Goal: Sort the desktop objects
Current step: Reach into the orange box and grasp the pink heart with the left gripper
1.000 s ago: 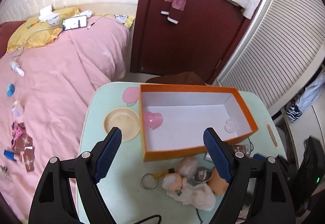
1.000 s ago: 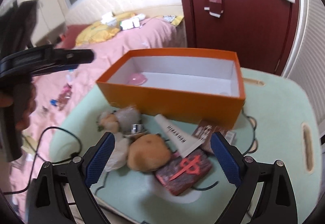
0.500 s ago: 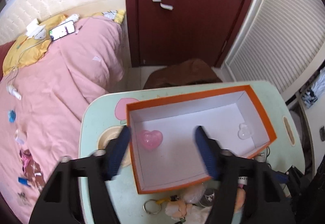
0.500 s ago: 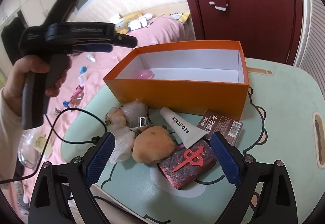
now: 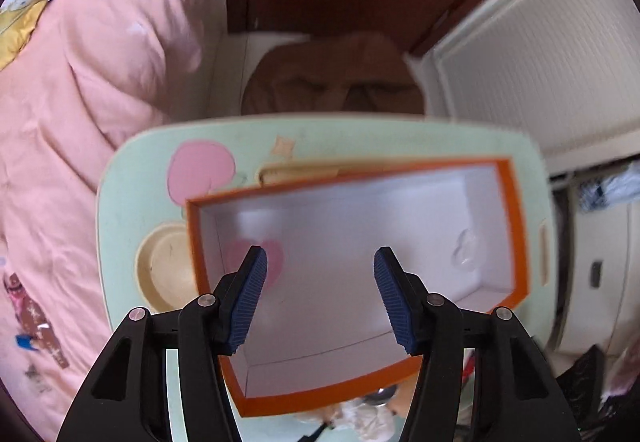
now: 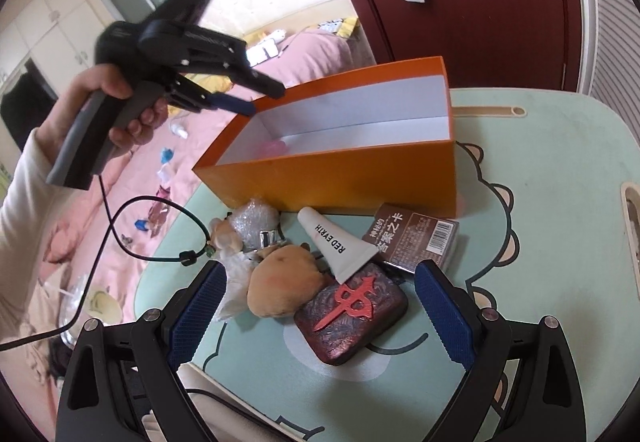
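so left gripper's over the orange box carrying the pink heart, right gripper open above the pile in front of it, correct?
Not quite. The left gripper over the orange box is empty; the left wrist view shows the pink heart lying on the box floor. The rest holds: the right gripper is open above the pile.

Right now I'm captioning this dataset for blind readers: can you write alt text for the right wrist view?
The open right gripper hovers over a clutter of small things on a mint-green cartoon table: a tan plush toy, a white squeeze tube and a dark red embossed block. Behind them, the left gripper reaches over an orange cardboard box.
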Demonstrator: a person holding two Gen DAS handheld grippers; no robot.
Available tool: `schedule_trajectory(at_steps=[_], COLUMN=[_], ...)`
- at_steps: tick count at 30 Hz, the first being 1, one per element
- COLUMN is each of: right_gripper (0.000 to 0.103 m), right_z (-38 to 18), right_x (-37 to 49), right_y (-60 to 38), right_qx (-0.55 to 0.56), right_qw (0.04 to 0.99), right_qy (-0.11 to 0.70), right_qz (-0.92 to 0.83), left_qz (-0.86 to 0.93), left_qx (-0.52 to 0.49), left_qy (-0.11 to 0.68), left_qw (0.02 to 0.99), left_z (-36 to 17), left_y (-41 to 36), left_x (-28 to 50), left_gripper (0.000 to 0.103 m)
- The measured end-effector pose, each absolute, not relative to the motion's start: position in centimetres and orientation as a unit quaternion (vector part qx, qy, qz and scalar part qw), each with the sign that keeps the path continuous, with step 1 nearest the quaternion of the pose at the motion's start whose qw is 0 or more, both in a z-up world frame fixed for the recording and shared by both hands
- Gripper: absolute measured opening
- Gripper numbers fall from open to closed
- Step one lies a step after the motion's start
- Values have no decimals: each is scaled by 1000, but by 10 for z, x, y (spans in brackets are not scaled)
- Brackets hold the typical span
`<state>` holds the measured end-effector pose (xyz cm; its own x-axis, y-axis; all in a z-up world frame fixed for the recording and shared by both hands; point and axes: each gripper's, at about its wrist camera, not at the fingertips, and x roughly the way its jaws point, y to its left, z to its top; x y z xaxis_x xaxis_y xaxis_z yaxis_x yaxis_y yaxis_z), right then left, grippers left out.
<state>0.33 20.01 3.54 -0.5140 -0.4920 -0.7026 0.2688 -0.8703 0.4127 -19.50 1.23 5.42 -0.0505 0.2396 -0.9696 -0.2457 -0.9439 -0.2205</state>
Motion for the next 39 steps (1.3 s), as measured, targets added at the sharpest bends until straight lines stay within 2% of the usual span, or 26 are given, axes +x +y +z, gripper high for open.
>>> schedule_trajectory(at_steps=[4,6,8,10,14,15,19,24,26,27,30,33,39], right_gripper=[95,95,95,95,95,95,95,95,95,95,95,95,95], right_z=[35,35,35,34,35,35,35,35,34,33,33,35,36], right_x=[3,3,2,2,2,2,2,2,2,1,2,2,4], right_y=[205,207,210,213,216,216,215,212,213,213,215,215,214], right_qx=[444,445,447,449,448,447,449,450,452,454,453,450,448], right_qw=[222,223,223,223,220,220,219,221,221,220,219,219,221], right_qy=[-137,-142,-148,-155,-160,-160,-159,-159,-160,-161,-163,-162,-160], right_qz=[-857,-855,-853,-852,-852,-852,-852,-851,-849,-848,-849,-850,-852], left_qz=[740,736,736,737,724,727,758,730,729,728,714,715,745], left_qx=[-655,-657,-654,-655,-667,-664,-634,-665,-666,-668,-678,-674,-653], left_qy=[114,134,148,129,31,28,96,95,98,91,13,-26,84], left_qw=[102,93,92,105,172,172,120,122,126,127,173,182,109], left_z=[40,31,25,27,41,45,57,37,34,35,45,56,49], left_y=[32,40,49,52,49,47,42,39,46,46,44,38,38], left_x=[-187,-183,-179,-178,-181,-181,-181,-182,-178,-177,-178,-180,-179], left_gripper=[57,57,66,73,73,73,73,73,76,80,80,80,80])
